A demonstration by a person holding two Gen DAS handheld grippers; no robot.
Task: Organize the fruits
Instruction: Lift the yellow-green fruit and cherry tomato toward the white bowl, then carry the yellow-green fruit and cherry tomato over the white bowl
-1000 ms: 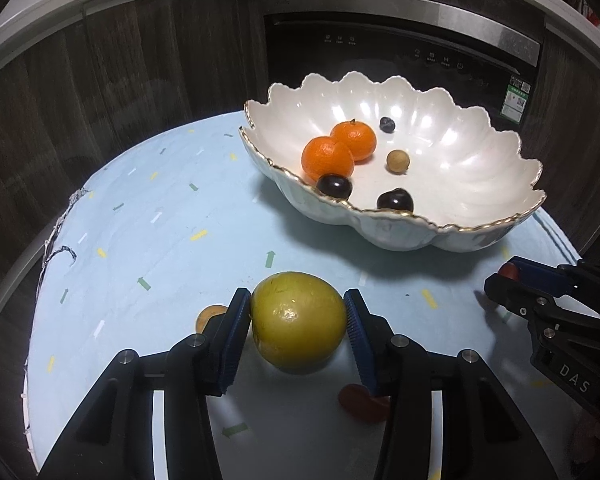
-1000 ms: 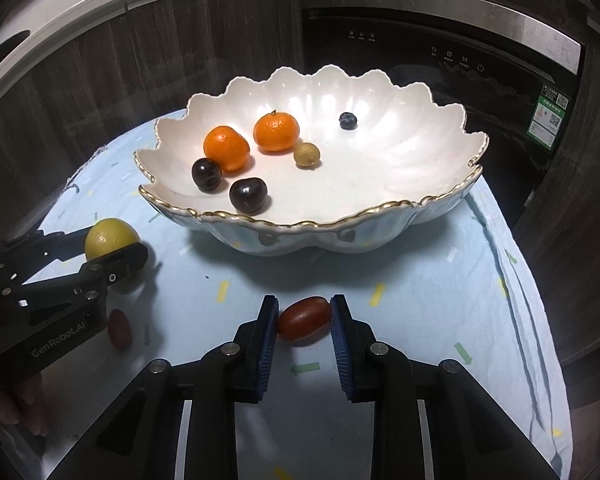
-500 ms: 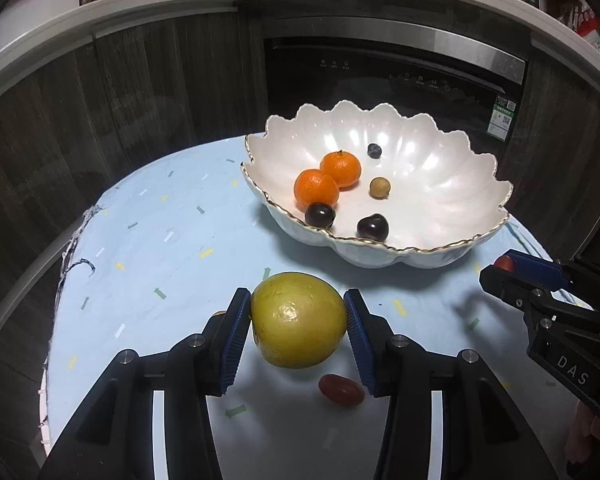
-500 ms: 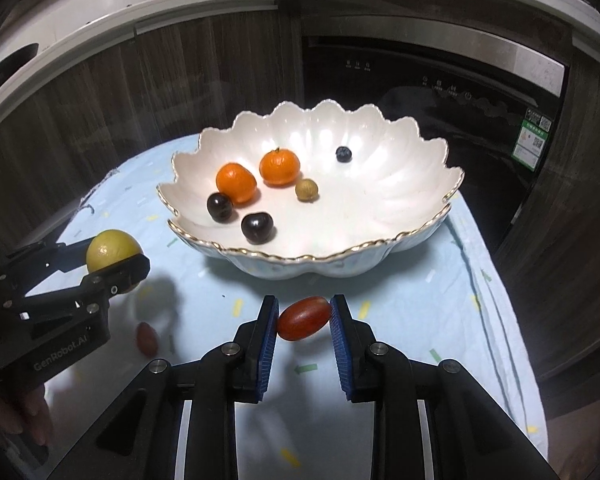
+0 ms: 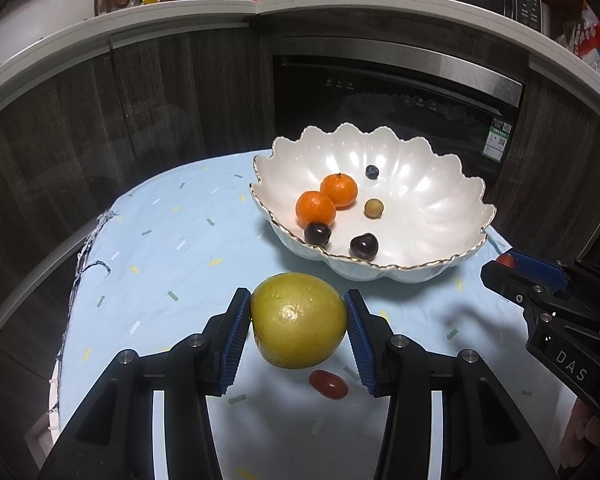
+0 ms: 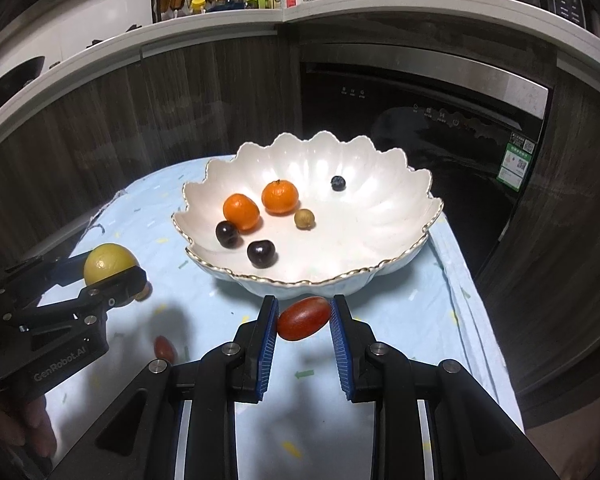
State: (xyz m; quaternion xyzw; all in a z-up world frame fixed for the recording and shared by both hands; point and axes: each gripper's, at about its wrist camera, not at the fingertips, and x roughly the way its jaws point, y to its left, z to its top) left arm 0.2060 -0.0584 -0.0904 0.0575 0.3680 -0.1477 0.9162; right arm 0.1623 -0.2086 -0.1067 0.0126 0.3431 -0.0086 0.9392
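Observation:
My left gripper (image 5: 298, 320) is shut on a large yellow-green fruit (image 5: 299, 320), held above the table; it also shows at the left of the right wrist view (image 6: 108, 262). My right gripper (image 6: 303, 318) is shut on a red grape tomato (image 6: 303, 318), held in front of the white scalloped bowl (image 6: 400, 216). The bowl (image 5: 440, 184) holds two tangerines (image 5: 326, 198), two dark cherries (image 5: 340, 240), a small tan fruit (image 5: 374, 207) and a blueberry (image 5: 372, 171). Another red tomato (image 5: 328, 385) lies on the table below the left gripper.
The round table has a light blue cloth (image 5: 168, 240) with confetti marks. Dark cabinets and a built-in appliance (image 5: 400, 92) stand behind it. A small brown fruit (image 6: 143, 291) lies on the cloth by the left gripper. The right gripper shows at right in the left view (image 5: 556, 300).
Both grippers have risen and pulled back from the bowl, each holding its fruit. The bowl now looks smaller and farther away.

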